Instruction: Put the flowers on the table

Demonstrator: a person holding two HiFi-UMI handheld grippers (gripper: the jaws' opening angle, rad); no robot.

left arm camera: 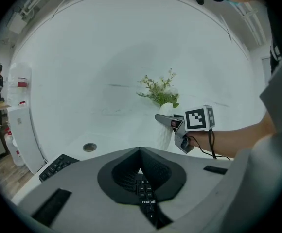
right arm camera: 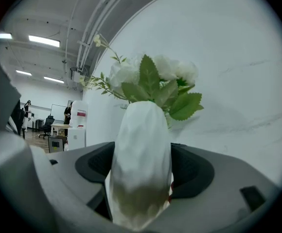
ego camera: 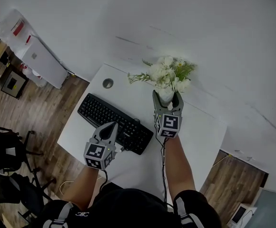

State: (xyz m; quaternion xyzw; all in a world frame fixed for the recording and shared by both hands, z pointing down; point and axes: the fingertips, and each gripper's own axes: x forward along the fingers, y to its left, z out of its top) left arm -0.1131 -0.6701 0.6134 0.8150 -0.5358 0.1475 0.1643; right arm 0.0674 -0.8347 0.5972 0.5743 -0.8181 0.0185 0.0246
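A bunch of white flowers (ego camera: pixel 169 74) with green leaves stands in a white ribbed vase (ego camera: pixel 166 95) near the back edge of the white table (ego camera: pixel 200 137). My right gripper (ego camera: pixel 167 97) is shut on the vase, one jaw on each side of its body. In the right gripper view the vase (right arm camera: pixel 141 159) fills the gap between the jaws, with the flowers (right arm camera: pixel 150 81) above. Whether its base touches the table I cannot tell. My left gripper (ego camera: pixel 111 126) is shut and empty, hovering over the keyboard (ego camera: pixel 114 122). The left gripper view shows the vase (left arm camera: pixel 166 132) held upright.
A black keyboard lies at the table's left-middle, with a round cable hole (ego camera: pixel 108 83) behind it. A white wall rises right behind the table. A white appliance (ego camera: pixel 38 58) stands on the wood floor at the left, and black chairs (ego camera: pixel 4 160) stand lower left.
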